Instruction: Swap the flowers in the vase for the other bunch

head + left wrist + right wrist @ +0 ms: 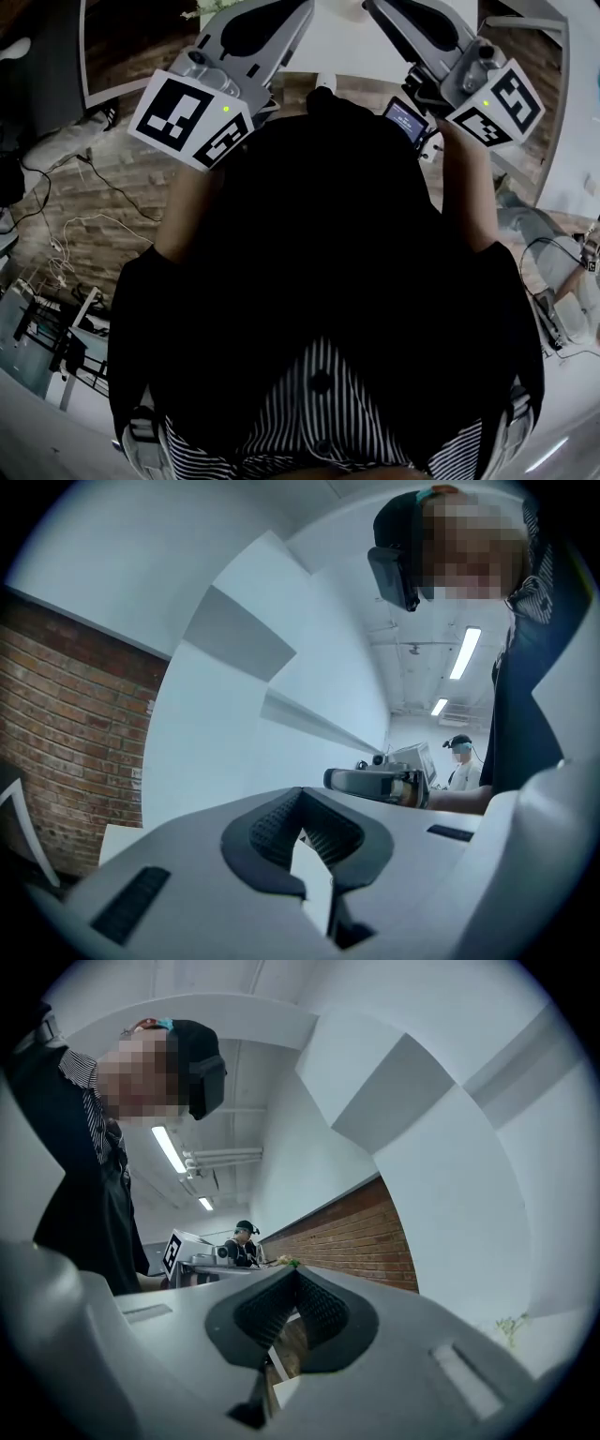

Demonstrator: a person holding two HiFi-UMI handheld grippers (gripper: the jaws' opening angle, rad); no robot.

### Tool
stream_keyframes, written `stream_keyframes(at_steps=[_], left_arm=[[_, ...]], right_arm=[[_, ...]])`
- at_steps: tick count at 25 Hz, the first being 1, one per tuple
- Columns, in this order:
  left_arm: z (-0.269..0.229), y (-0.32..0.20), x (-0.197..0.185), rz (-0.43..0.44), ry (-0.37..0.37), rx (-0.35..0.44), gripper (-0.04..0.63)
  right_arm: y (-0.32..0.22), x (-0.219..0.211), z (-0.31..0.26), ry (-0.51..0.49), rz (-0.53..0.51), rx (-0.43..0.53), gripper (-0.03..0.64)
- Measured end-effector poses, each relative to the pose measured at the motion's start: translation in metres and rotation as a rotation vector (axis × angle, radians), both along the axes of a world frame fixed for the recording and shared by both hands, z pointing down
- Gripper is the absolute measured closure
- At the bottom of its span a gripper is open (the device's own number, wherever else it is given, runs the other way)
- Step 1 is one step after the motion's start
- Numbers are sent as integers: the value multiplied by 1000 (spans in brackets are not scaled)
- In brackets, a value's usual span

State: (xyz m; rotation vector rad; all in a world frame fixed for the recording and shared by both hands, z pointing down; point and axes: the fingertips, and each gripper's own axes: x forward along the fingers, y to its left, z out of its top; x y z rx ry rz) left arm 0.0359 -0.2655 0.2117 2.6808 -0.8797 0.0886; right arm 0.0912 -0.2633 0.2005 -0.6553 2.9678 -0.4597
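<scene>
Closest to each camera are the jaws themselves. The left gripper (302, 803) has its dark ribbed pads (267, 827) pressed together with nothing between them, and the right gripper (295, 1279) is closed and empty in the same way. In the head view, the person's dark top (328, 262) and striped garment (319, 422) fill the middle and bottom of the frame and block most of the scene. Both grippers sit at the top edge with their marker cubes (192, 117) facing the camera and their tips cut off over a white table (342, 42). A wood-look floor (122, 197) strewn with cables (70, 234) shows at the left. Farther off, both gripper views show a brick wall (347, 1237), white wall panels (234, 630) and ceiling lights (466, 652), with a second person (246, 1239) small in the distance. Just above the right jaw tips sits a greenish tuft (289, 1262), too small to tell whether it is flowers. A faint green sprig (511, 1327) at the lower right is equally unclear. The vase cannot be made out.
</scene>
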Motion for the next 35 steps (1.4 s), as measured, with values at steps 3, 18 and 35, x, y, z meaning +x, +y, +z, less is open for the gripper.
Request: stream_keyframes(at_steps=[3,18,35], left_arm=[[41,-7,8,-22,-15,-35,588],[7,-16,103,-19,-84,-42,588],[21,166,-30,147,55,20,588]], right_arm=[[-13,13,46,-5,16,-31,614],[-33,110,15,-34,12,18,614],[172,-36,36,101,121,8,614]])
